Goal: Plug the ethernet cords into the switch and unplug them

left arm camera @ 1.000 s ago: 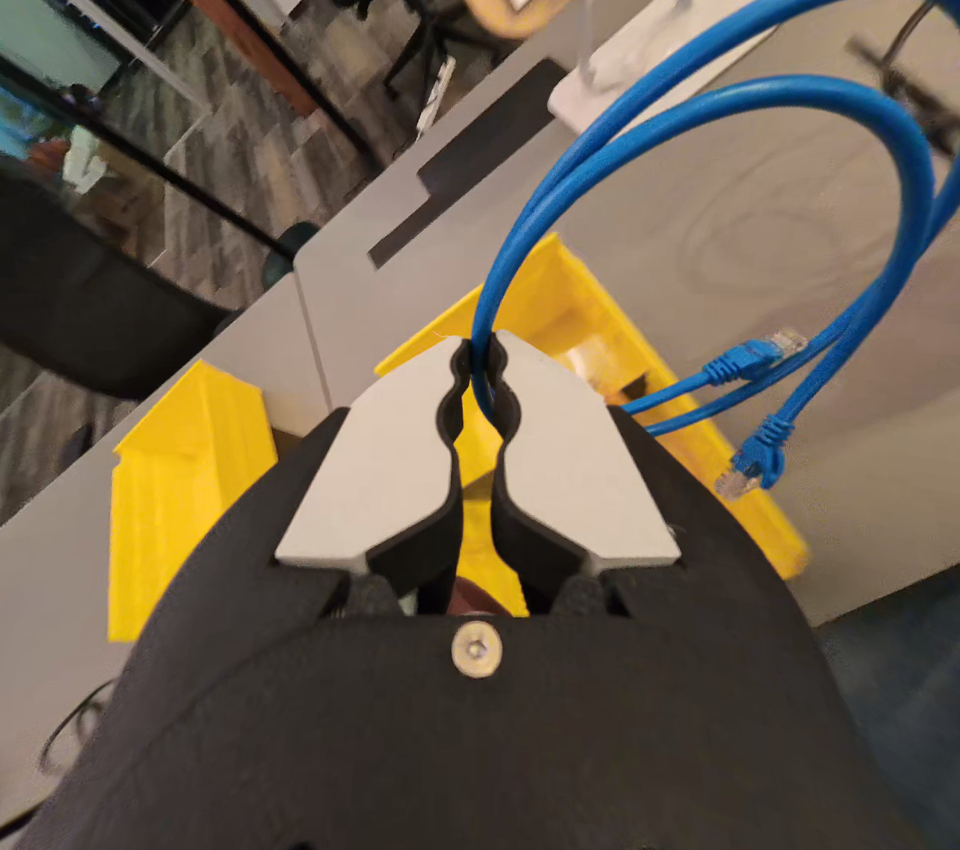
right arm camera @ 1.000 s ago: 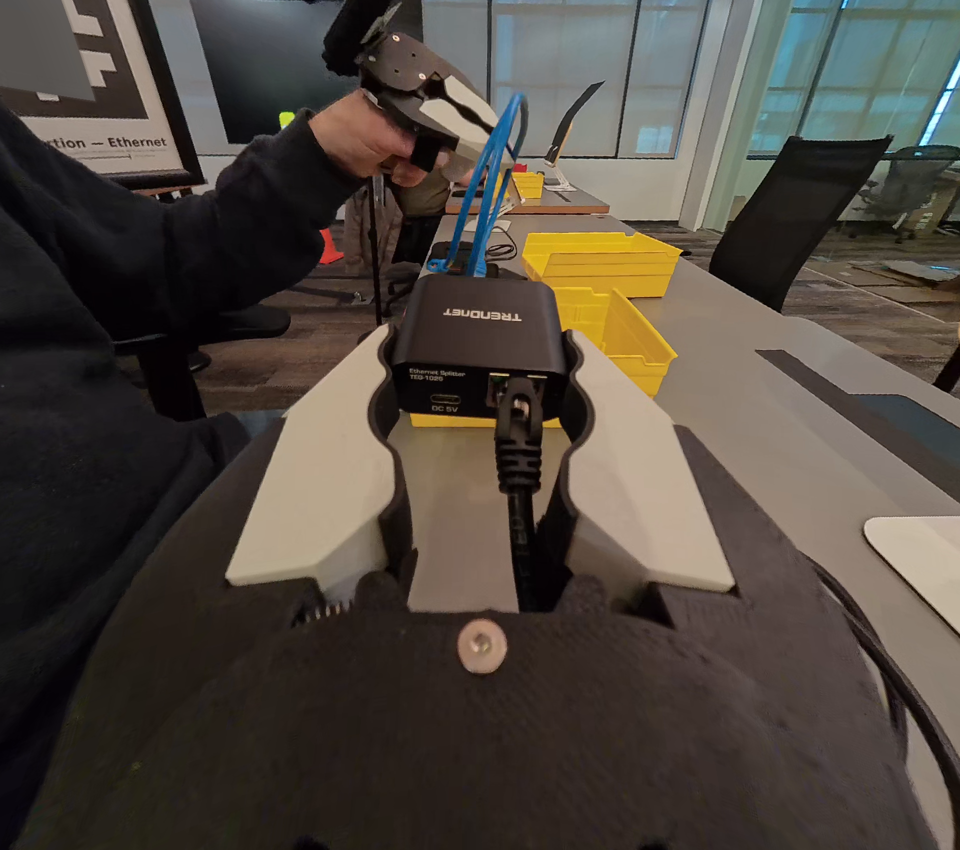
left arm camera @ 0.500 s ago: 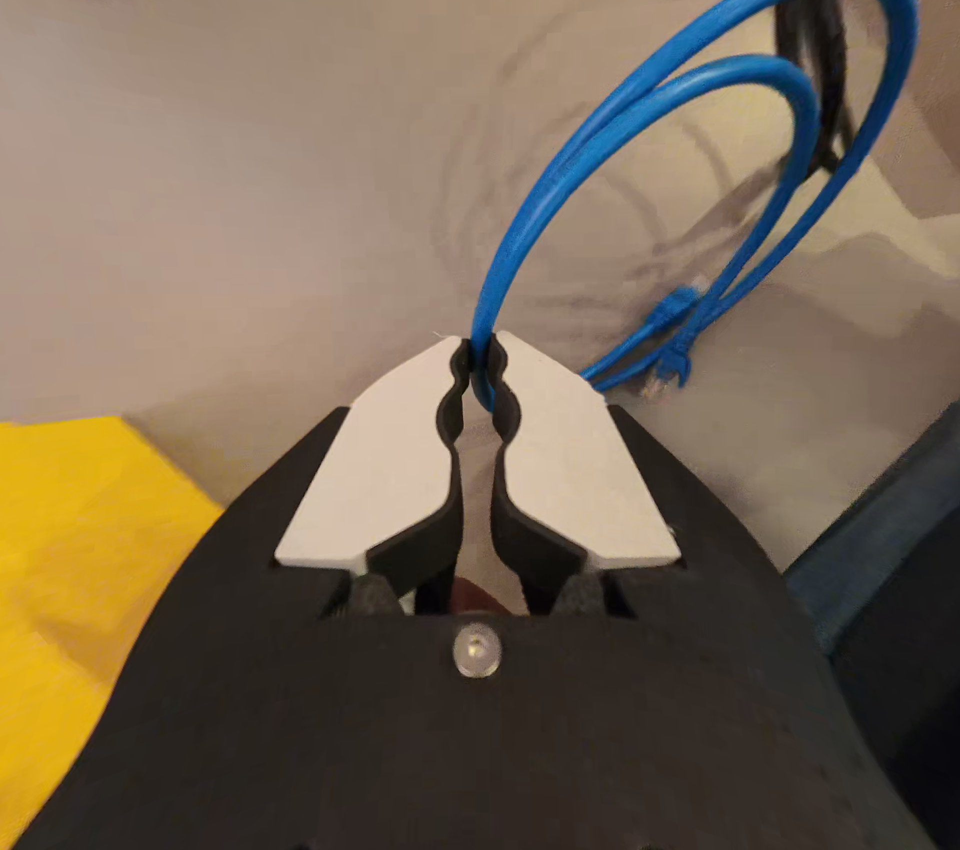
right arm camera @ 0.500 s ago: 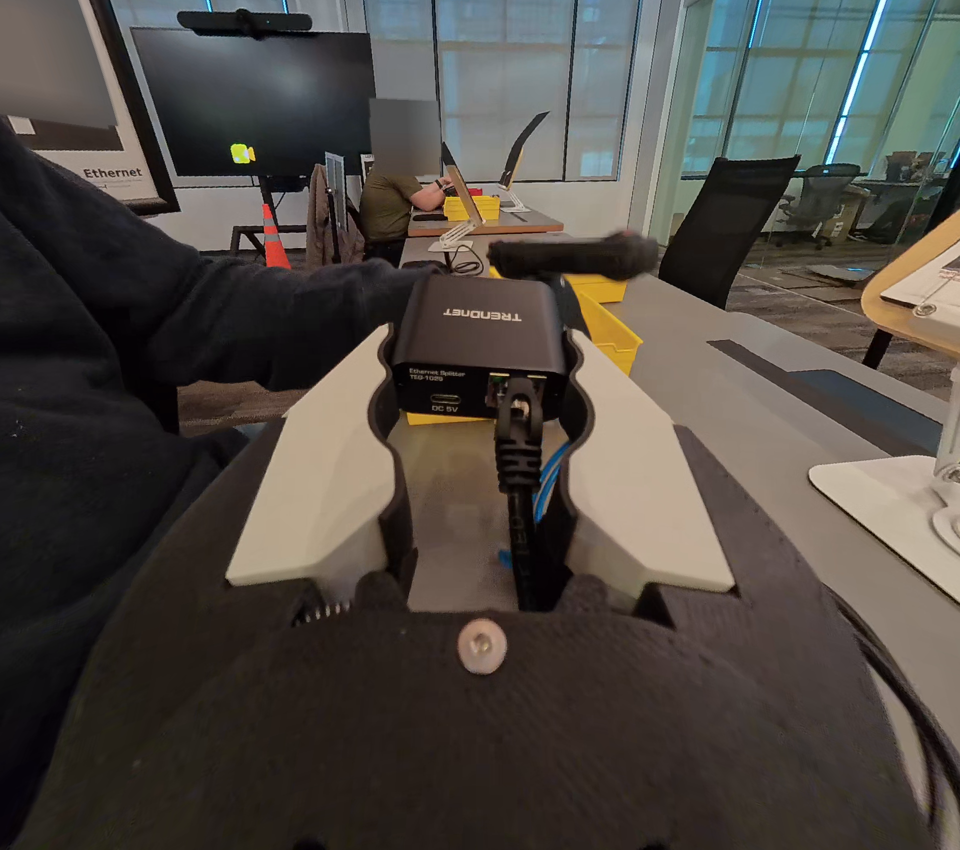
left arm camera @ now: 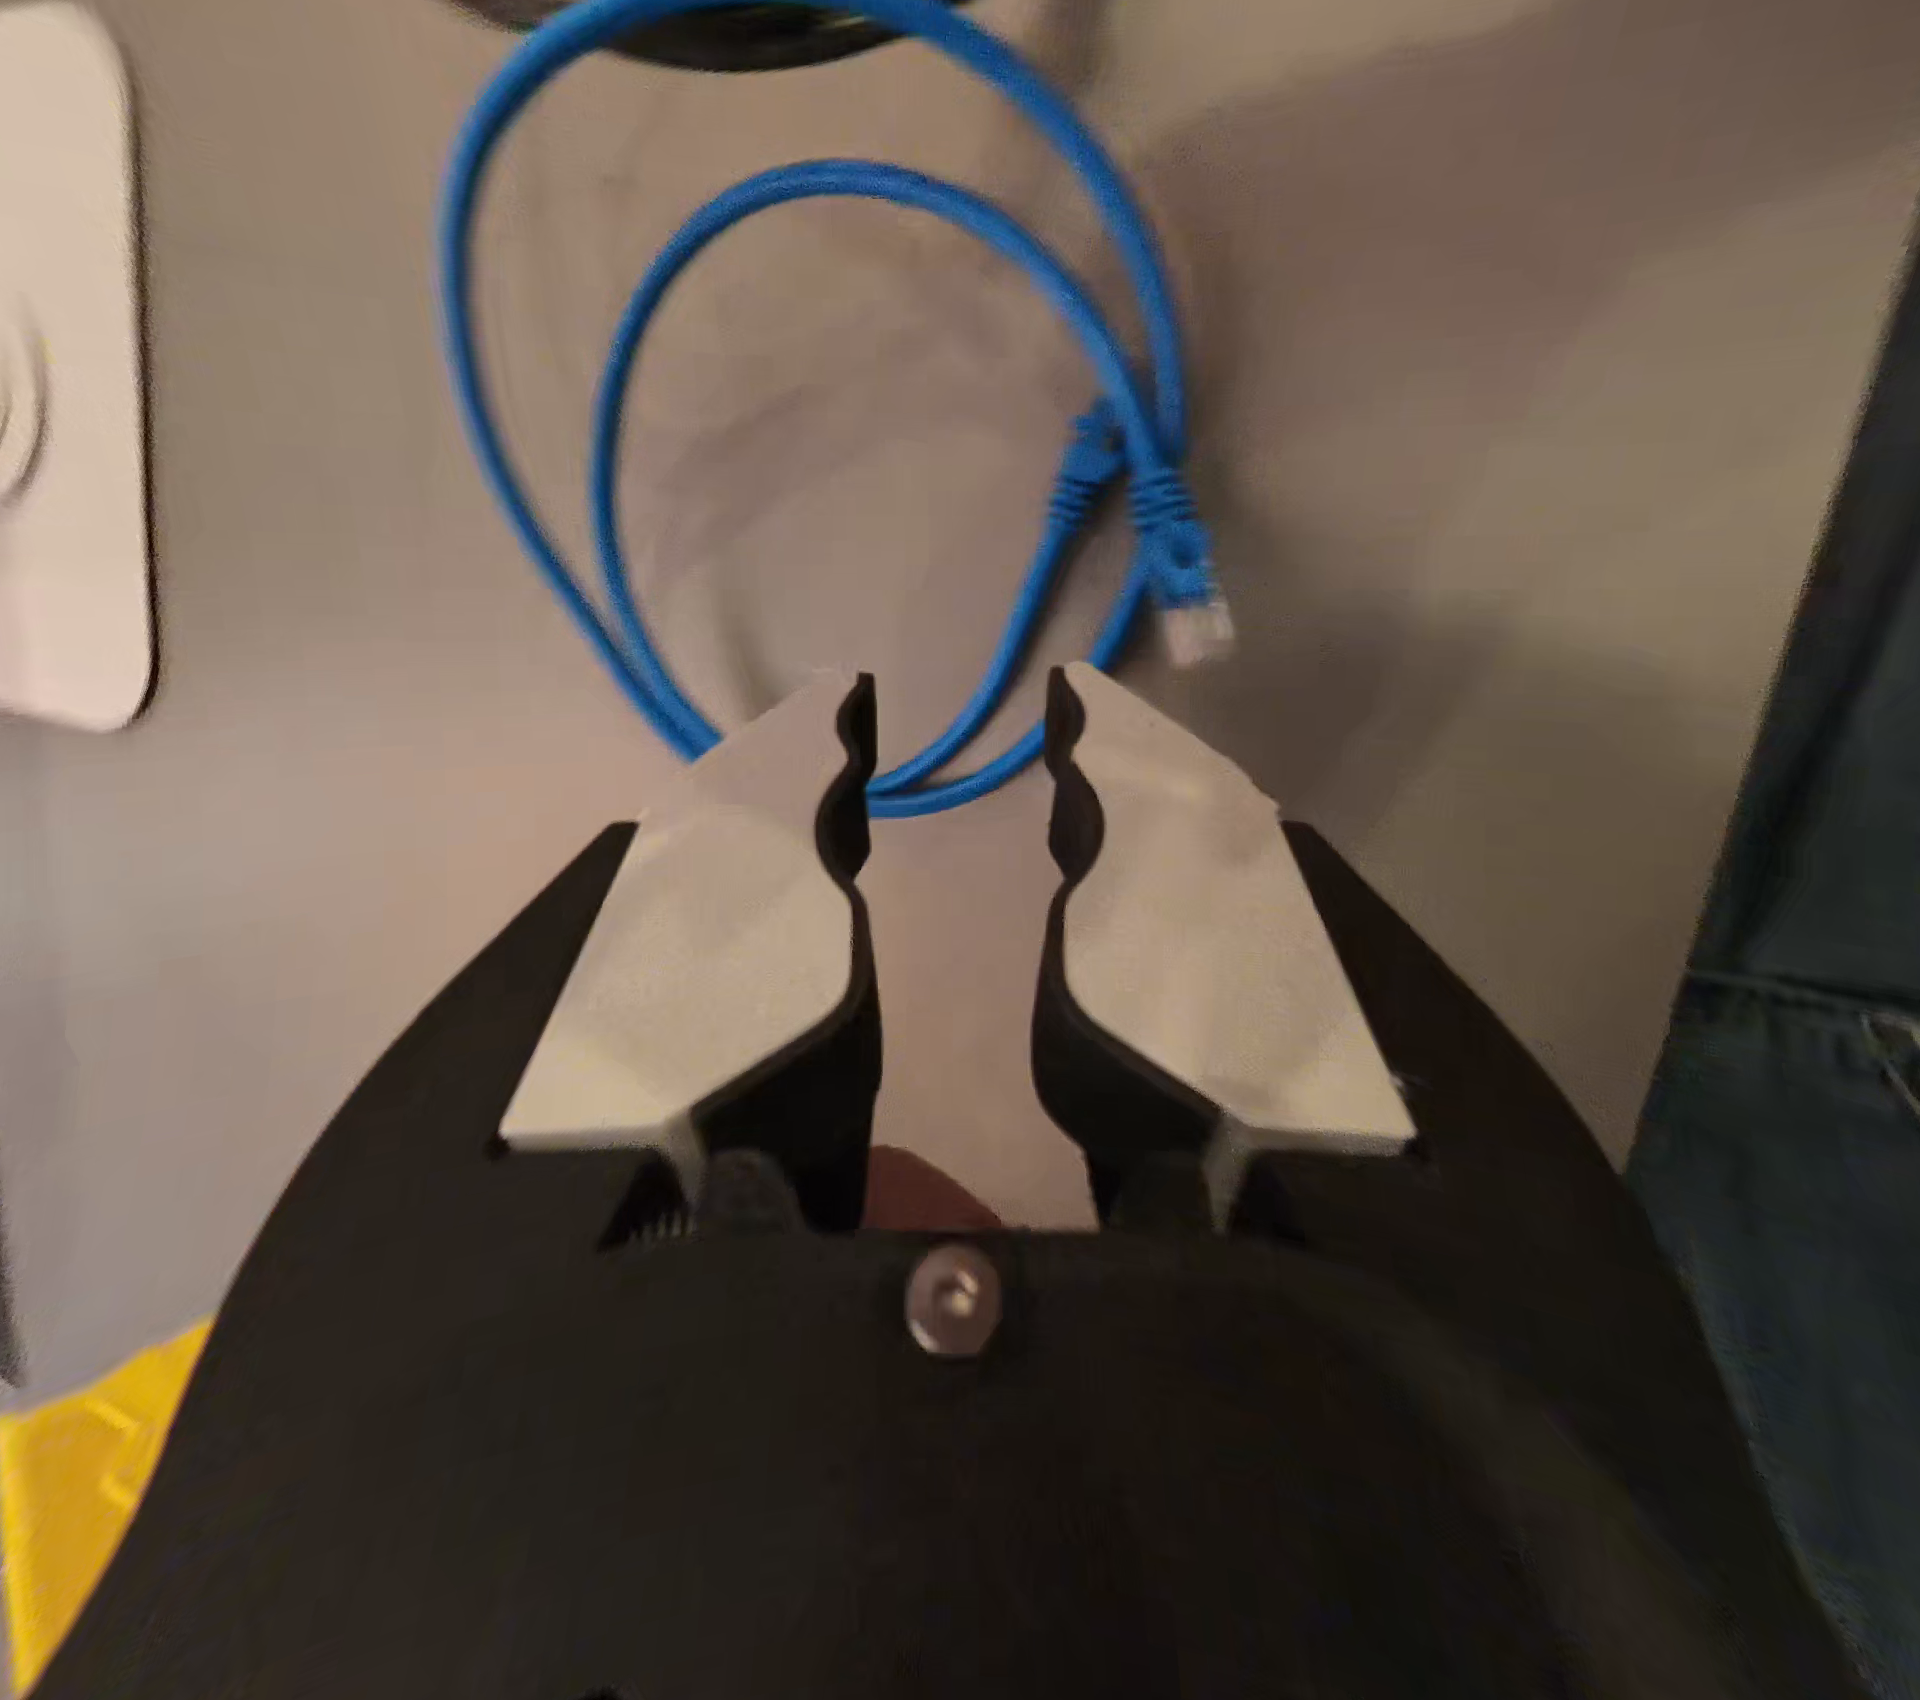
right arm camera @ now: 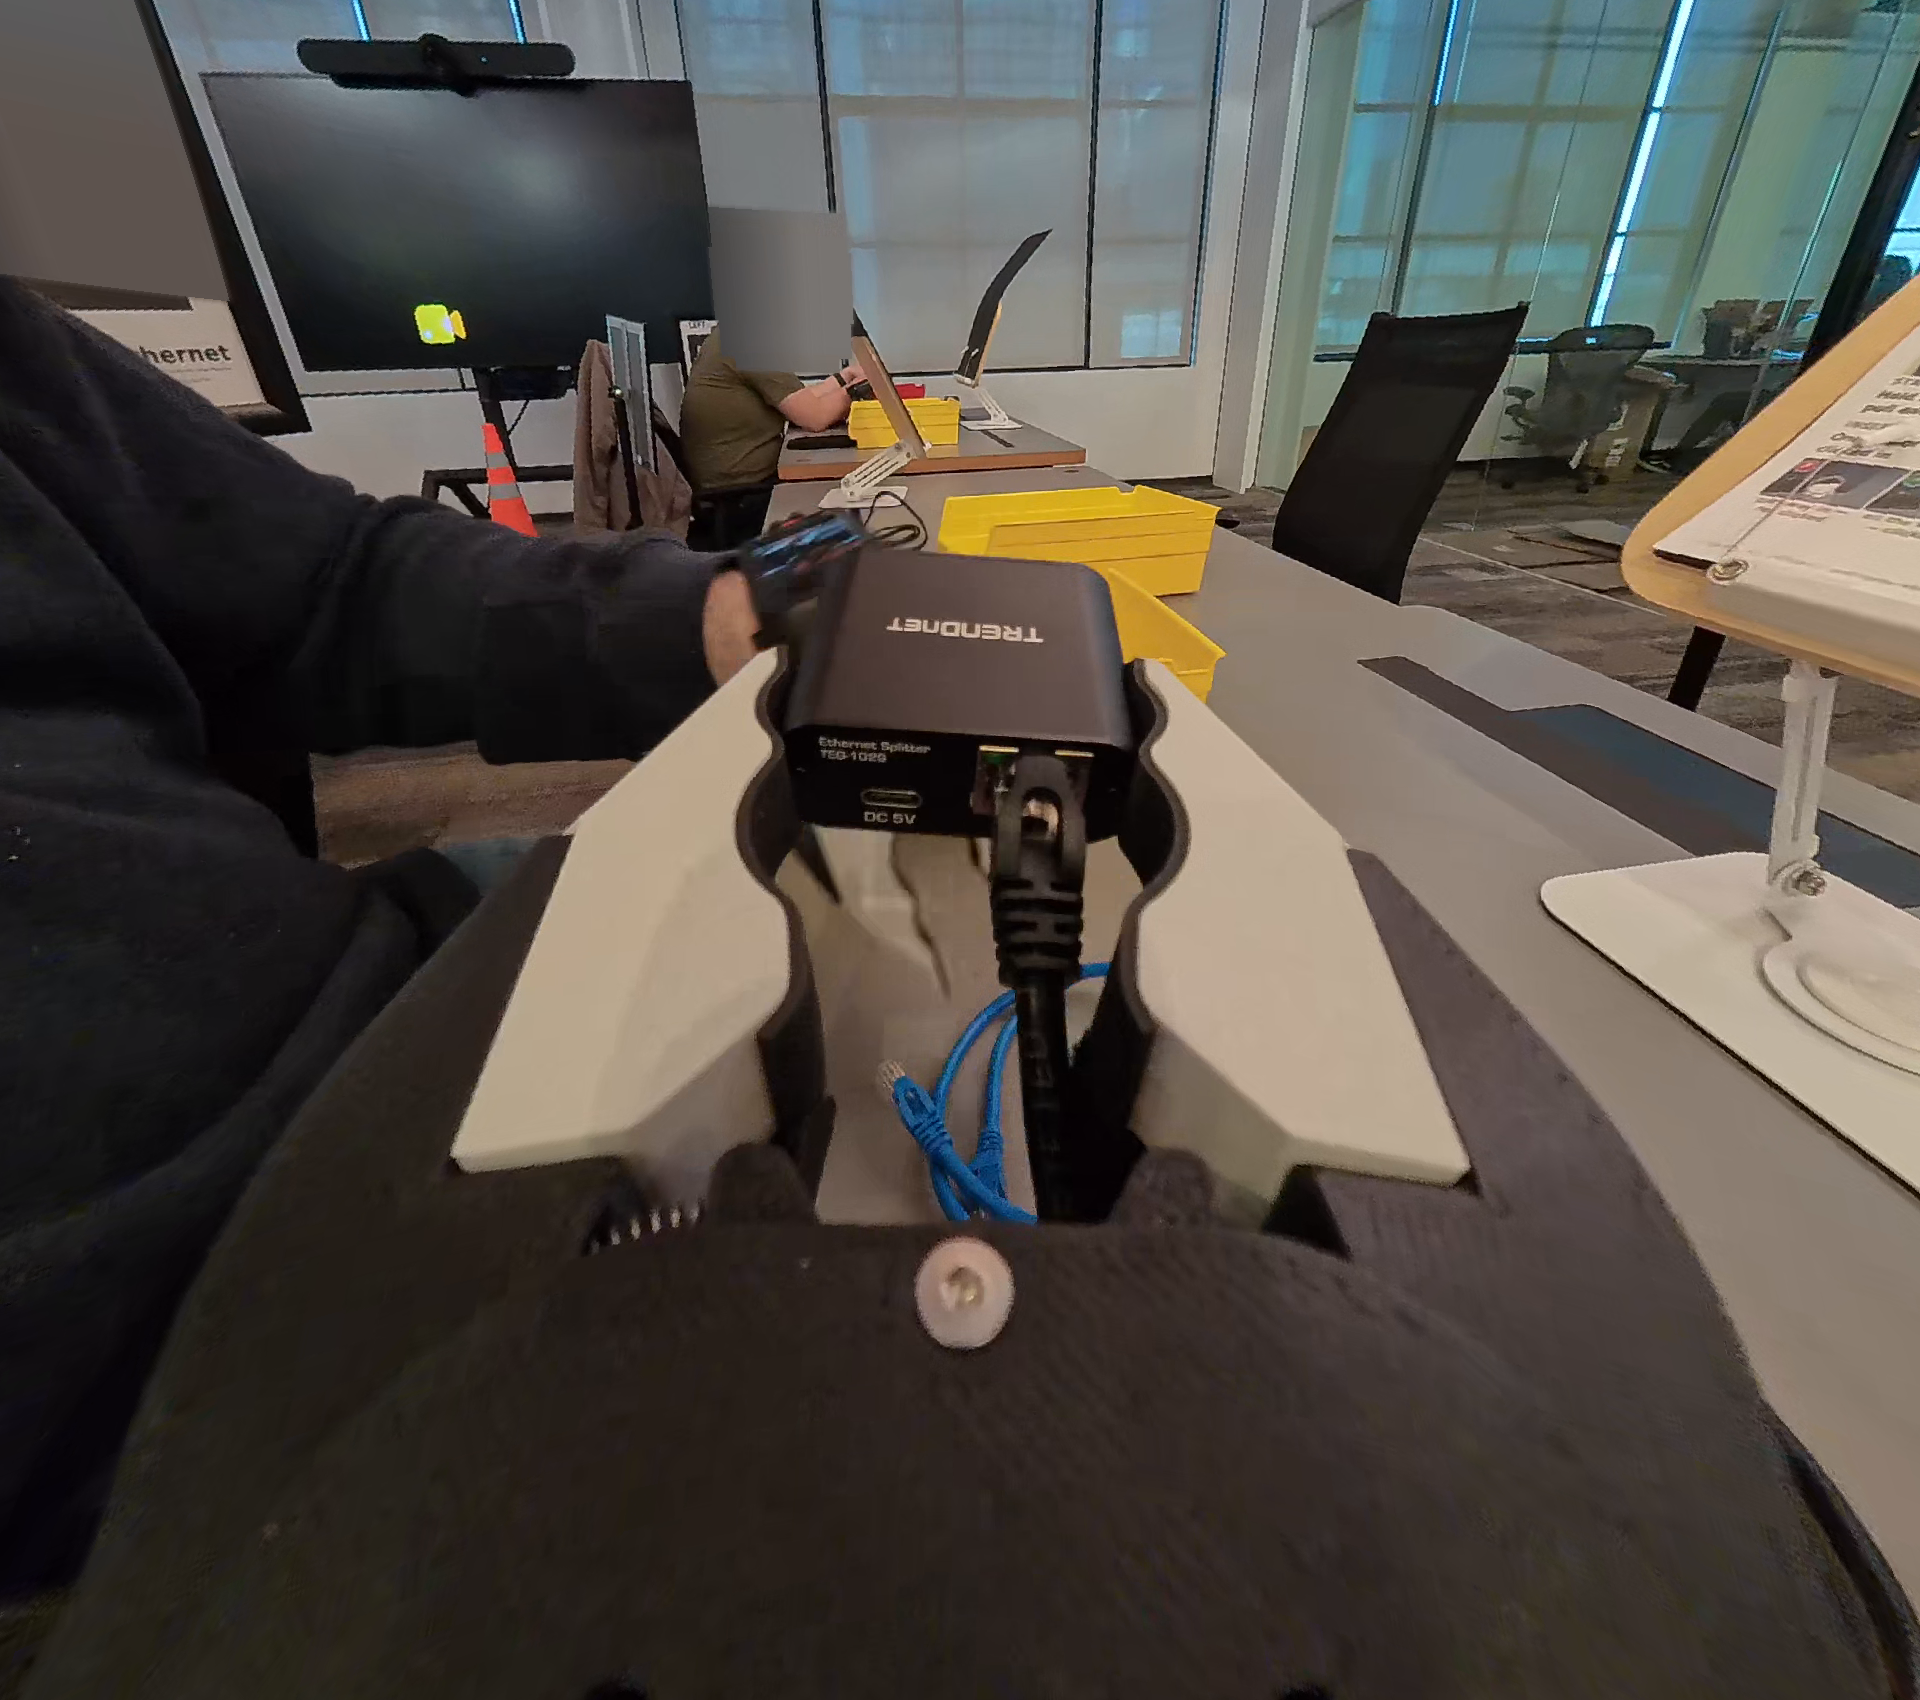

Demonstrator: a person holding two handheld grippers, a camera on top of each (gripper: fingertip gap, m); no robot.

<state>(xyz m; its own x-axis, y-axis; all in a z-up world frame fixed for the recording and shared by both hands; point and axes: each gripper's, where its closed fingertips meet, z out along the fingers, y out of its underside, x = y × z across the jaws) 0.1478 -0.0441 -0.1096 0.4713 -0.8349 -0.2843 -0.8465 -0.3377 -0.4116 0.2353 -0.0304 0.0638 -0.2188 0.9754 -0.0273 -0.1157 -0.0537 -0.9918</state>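
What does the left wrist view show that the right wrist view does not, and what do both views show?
Only the left wrist view shows the left gripper, open above the grey table, and the whole loop of the blue ethernet cords. Only the right wrist view shows the right gripper shut on the black switch, the black cord plugged into it, the yellow bins, a monitor and a person seated farther off. Both views show the blue ethernet cords lying loose on the table, with their plugs free.
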